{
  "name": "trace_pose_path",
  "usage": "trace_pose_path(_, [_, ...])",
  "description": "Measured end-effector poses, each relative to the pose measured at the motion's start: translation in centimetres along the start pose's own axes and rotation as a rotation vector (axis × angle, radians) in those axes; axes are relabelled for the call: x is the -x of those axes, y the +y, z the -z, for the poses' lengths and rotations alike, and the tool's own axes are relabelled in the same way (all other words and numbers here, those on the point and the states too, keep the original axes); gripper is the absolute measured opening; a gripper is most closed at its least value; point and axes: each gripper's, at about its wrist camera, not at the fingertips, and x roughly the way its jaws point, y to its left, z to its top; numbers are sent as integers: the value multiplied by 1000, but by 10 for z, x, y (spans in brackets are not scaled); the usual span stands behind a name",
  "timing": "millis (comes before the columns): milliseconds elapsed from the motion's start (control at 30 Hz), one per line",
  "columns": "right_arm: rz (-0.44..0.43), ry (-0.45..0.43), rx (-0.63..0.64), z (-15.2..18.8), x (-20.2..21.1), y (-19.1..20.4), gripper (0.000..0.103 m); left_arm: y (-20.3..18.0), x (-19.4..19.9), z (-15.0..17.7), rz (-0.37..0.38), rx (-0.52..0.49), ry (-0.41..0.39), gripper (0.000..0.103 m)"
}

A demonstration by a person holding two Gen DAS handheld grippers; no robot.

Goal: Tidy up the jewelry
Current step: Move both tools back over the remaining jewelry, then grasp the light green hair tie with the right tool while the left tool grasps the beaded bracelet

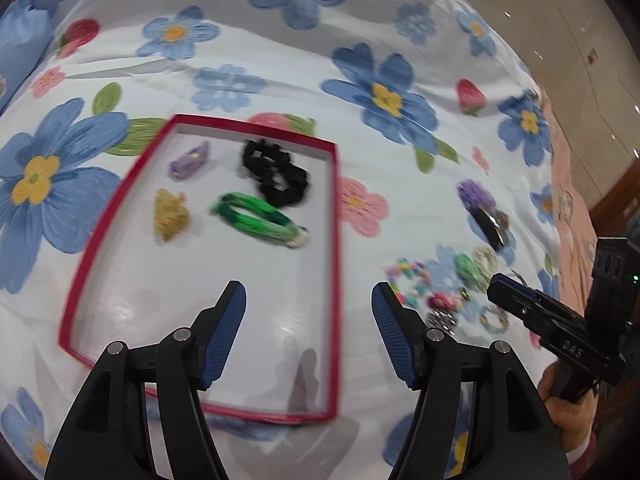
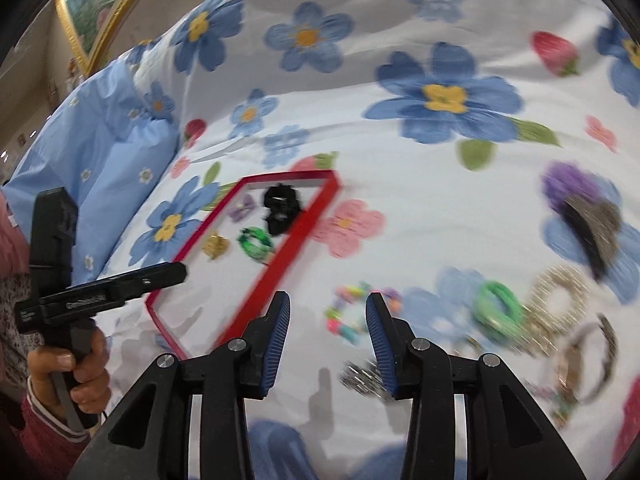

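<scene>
Tongs: left (image 1: 308, 300) and right (image 2: 327, 312) both apart, empty. Bead bracelet (image 2: 347, 312) right of red tray (image 2: 316, 216): light, floppy; pinch one strand.

One tray (image 1: 335, 240), four pieces inside

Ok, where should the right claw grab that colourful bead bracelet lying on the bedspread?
Take the colourful bead bracelet from above, one finger inside the ring and one outside, pinching its near arc. It lies flat on the bedspread, so a side approach finds no edge.
</scene>
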Motion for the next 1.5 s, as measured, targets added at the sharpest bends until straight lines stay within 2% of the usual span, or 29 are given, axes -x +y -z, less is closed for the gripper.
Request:
trace_pose_path(267, [77,-13,-94,26,29,-49,45,-37,-13,13,28,-69,47,65])
trace_pose_path(567, [105,-19,-141,37,36,-77,45,-68,-36,18,16,-154,95,65])
trace_pose_path(1067, [116,16,-75,15,10,-85,45,-93,-85,-3,-48,-265,139,65])
trace_pose_path(1233, [125,56,-14,9,-5,-81,45,-97,-103,-9,-60,-292,160,65])
trace_pose_path(1300, [130,73,11,8,-13,-79,45,-98,-111,-10,-69,-306,171,63])
trace_pose_path(1433, [157,119,48,7,-31,-79,44,-101,-129,-6,-73,-339,219,45])
trace_pose_path(1467, [168,127,55,8,-35,-80,42,-102,-132,-4,-81,-350,222,43])
trace_pose_path(1500, [174,131,58,8,-37,-80,35,-103,-133,-4,-83,-355,219,41])
